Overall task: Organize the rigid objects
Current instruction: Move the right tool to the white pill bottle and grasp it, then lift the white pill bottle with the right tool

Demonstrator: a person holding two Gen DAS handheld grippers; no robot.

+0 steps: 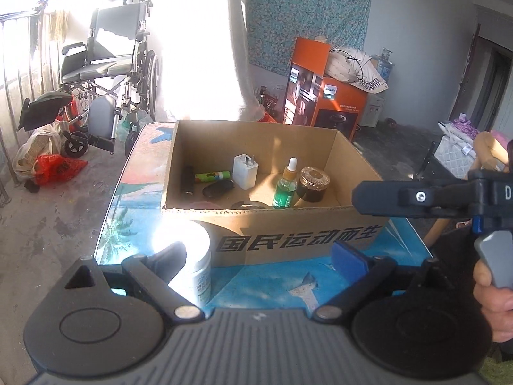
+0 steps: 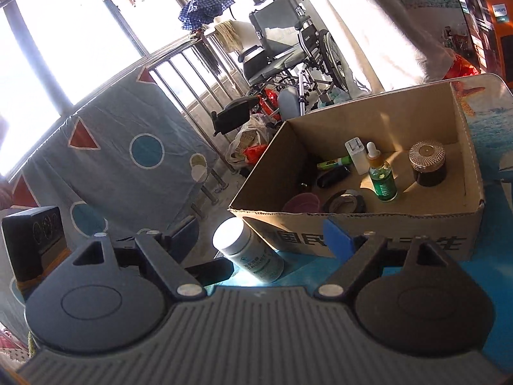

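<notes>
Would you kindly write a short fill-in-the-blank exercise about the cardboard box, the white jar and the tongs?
1. The white plastic jar stands on the table, ____ the brown cardboard box.
2. The green dropper bottle inside the box stands ____.
3. The dark jar with a gold lid stands in the box, to the ____ of the dropper bottle in both views.
4. Both the left tongs and right tongs are ____.

Missing words: outside; upright; right; open

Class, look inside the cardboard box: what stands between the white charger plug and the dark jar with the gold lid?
The green dropper bottle stands upright between the white charger plug and the dark jar in the cardboard box; both wrist views show it.
</notes>
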